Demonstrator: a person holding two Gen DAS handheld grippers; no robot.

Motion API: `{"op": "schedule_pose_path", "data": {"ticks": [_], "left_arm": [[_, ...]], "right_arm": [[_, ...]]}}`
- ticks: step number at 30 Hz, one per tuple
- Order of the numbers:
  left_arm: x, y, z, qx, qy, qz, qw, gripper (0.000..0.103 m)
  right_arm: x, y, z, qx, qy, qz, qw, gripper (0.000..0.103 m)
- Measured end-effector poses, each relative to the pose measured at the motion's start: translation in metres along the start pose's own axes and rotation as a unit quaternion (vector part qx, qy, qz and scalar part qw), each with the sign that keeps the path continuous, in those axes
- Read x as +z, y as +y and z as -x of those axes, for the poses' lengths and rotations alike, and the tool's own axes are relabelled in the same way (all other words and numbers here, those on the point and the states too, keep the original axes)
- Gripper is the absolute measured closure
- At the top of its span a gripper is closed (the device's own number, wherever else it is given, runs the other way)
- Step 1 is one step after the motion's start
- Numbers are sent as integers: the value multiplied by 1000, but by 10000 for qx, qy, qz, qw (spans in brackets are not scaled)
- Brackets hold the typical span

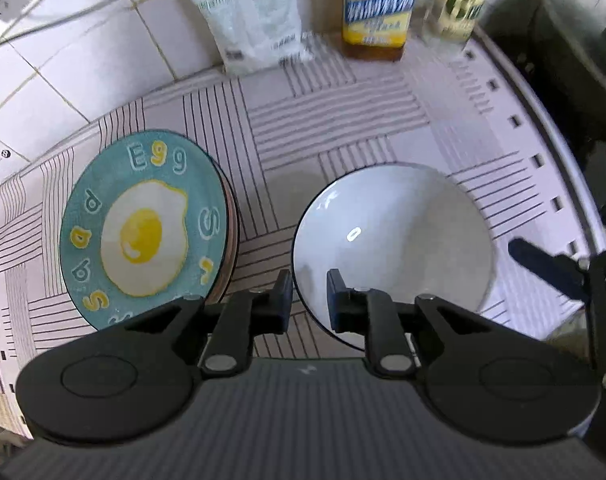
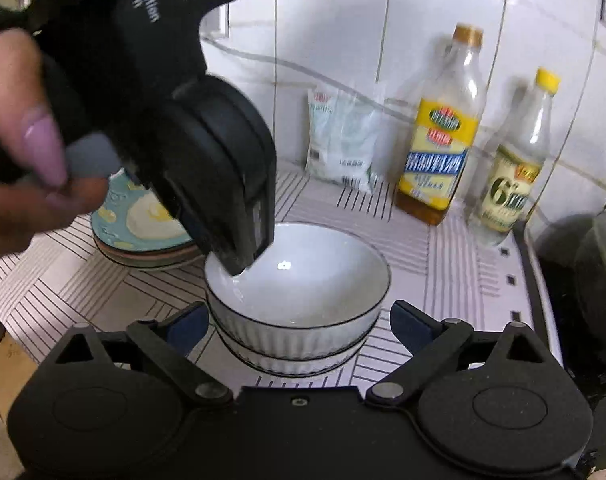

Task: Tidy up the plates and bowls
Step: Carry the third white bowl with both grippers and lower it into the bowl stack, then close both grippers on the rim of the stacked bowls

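Note:
A white bowl (image 1: 395,240) with a dark rim sits on top of another ribbed white bowl (image 2: 299,356) on the striped mat. My left gripper (image 1: 310,296) straddles the top bowl's near-left rim, one finger outside and one inside, with a narrow gap still showing at the rim. It also shows in the right wrist view (image 2: 239,256), reaching down onto that rim. My right gripper (image 2: 299,320) is open, its fingers on either side of the bowl stack, not touching. A teal egg-print plate (image 1: 143,224) tops a stack of plates to the left.
A yellow-labelled oil bottle (image 2: 439,148), a clear vinegar bottle (image 2: 511,176) and a white bag (image 2: 343,140) stand against the tiled wall. A dark pot (image 2: 583,264) sits at the right beyond the mat's edge.

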State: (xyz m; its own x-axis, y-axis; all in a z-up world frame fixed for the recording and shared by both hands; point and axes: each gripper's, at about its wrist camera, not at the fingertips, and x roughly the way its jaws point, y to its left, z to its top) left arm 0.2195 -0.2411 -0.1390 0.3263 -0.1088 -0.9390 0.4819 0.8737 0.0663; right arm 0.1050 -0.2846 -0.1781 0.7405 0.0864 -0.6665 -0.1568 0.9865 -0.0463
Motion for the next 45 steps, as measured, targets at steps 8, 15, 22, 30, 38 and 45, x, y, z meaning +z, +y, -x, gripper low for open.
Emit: {"op": "schedule_pose_path", "data": {"ticks": [8, 15, 22, 30, 38, 45], "left_arm": [[-26, 16, 57, -736, -611, 379, 9947, 77], [-62, 37, 67, -1192, -860, 982, 9842, 68], [-94, 67, 31, -1891, -646, 1719, 9646, 63], [-88, 82, -4, -2184, -650, 2221, 9480, 55], [-53, 73, -53, -2204, -427, 2393, 9446, 48], [-46, 55, -72, -2009, -372, 2273, 9522, 53]], "right_arm": [[-22, 0, 61, 132, -864, 297, 9957, 4], [-40, -8, 69, 428, -1024, 115, 9938, 4], [-57, -29, 34, 865, -808, -909, 9888, 4], [-71, -9, -30, 625, -416, -272, 9968, 4], [-69, 2, -74, 364, -685, -49, 9970, 2], [-67, -2, -84, 540, -726, -162, 9958, 1]]}}
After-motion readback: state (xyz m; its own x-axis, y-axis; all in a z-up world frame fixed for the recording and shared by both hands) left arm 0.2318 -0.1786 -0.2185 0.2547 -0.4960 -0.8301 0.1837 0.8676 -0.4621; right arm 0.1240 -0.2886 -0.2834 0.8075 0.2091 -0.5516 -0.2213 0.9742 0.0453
